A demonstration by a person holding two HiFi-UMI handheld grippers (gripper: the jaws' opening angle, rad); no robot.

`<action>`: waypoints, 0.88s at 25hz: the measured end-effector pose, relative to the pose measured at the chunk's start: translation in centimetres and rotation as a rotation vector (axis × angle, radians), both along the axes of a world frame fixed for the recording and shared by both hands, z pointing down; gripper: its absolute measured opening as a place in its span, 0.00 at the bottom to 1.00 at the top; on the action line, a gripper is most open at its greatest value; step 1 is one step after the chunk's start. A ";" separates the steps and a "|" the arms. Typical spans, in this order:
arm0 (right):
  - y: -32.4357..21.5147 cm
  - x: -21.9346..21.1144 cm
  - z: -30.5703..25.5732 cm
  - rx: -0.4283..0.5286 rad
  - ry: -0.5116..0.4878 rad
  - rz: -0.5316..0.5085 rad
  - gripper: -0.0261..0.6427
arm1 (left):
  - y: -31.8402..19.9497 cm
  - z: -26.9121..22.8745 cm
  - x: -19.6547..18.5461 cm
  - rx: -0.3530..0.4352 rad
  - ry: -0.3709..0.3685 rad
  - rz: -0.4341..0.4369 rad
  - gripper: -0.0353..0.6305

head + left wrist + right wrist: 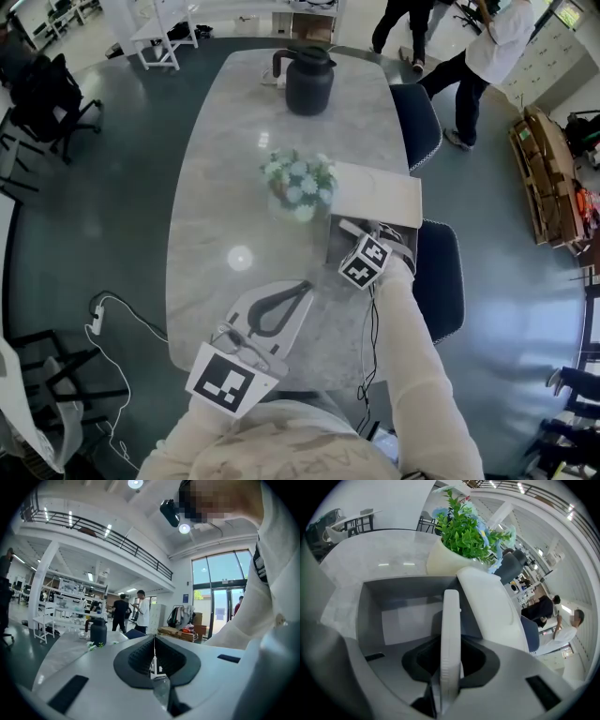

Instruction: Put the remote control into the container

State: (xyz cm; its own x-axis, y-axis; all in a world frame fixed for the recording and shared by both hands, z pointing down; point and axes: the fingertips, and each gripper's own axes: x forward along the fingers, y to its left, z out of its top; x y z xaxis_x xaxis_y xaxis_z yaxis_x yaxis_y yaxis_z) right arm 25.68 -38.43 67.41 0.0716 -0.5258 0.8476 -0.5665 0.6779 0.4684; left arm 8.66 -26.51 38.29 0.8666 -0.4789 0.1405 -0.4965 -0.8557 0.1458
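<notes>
At grey container point(370, 613): right gripper point(450, 660) jaws pinching white remote control point(451, 616); left gripper point(153, 656) jaws pressed together.

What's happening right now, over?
Left tool shut, empty. Right tool shut on remote control, pointing into the open container. Nothing blocking.

The right claw point(451, 663) grips a slim white remote control point(451, 620) on its edge over the open grey rectangular container point(370, 613), near a potted green plant point(465, 532).

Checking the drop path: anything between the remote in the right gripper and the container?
Nothing visible. The right gripper holds the remote edge-on over the open container; the lid stands off to one side, the flowerpot behind.
</notes>
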 end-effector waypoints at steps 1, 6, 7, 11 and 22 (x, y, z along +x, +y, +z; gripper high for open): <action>0.0 -0.1 -0.1 -0.002 -0.003 -0.004 0.18 | 0.0 0.0 0.0 -0.001 0.001 -0.001 0.07; 0.1 -0.3 -0.2 -0.027 -0.007 -0.024 0.20 | -0.1 0.1 -0.1 -0.002 0.003 -0.006 0.07; 0.2 -0.4 -0.3 -0.036 -0.010 -0.026 0.21 | -0.1 0.1 -0.1 -0.002 0.003 -0.007 0.07; 0.8 -0.9 -0.6 -0.070 -0.032 -0.040 0.25 | 0.0 -0.2 -0.2 0.003 0.005 -0.004 0.07; 2.2 -2.0 -0.5 -0.130 -0.042 -0.090 0.30 | 0.7 -0.3 0.2 0.008 0.012 0.012 0.07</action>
